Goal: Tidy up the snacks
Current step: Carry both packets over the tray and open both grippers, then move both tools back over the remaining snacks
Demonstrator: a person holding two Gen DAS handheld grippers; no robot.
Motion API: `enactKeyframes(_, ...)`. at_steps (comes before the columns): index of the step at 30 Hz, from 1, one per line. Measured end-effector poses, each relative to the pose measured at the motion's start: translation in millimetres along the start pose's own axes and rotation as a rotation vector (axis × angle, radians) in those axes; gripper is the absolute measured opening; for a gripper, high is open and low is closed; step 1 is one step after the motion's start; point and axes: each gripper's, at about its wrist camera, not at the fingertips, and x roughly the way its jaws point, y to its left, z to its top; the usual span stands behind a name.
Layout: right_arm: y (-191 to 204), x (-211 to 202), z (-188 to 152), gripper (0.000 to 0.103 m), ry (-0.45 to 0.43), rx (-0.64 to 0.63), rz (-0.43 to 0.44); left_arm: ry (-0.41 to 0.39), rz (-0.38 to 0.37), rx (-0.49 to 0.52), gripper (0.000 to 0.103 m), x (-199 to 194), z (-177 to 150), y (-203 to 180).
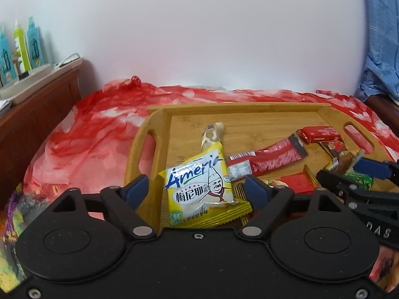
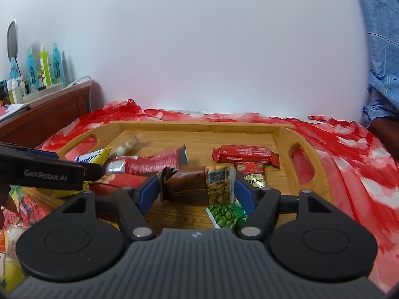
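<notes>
A wooden tray (image 1: 154,134) (image 2: 199,124) lies on a red and white cloth and holds several snack packets. My left gripper (image 1: 197,189) is open around a yellow packet (image 1: 199,186) (image 2: 92,158) at the tray's near left, with a gap on each side. My right gripper (image 2: 197,194) (image 1: 349,172) stands open with a brown nut packet (image 2: 199,184) lying between its blue pads. A green pea packet (image 2: 227,214) (image 1: 360,180) sits just under it. A long red packet (image 1: 271,159) (image 2: 149,165) and a red bar (image 1: 320,133) (image 2: 244,155) lie further in.
The red and white cloth (image 1: 94,139) covers the surface around the tray. A wooden shelf (image 1: 37,109) with bottles (image 1: 22,47) stands at the left. Blue fabric (image 2: 381,62) hangs at the right. More loose packets (image 2: 15,214) lie at the near left, off the tray.
</notes>
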Motion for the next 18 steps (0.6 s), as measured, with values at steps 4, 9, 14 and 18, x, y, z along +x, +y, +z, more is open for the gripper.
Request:
enactKeyframes(4, -2, -12, 1, 0.085, -0.022, 0.03, 0.004, 0.001, -0.013, 0.024, 0.094, -13, -3, 1)
enactKeyframes(9, 1, -34, -2, 0.09, -0.049, 0.027, 0.003, 0.006, -0.023, 0.039, 0.097, -31, -15, 7)
enactKeyframes(14, 7, -56, -8, 0.093, -0.053, 0.038, 0.011, -0.001, -0.034, 0.026, 0.1, -52, -36, 16)
enactKeyframes(18, 21, -64, -19, 0.097, -0.039, 0.018, 0.019, 0.026, -0.052, 0.005, 0.1, -61, -57, 24)
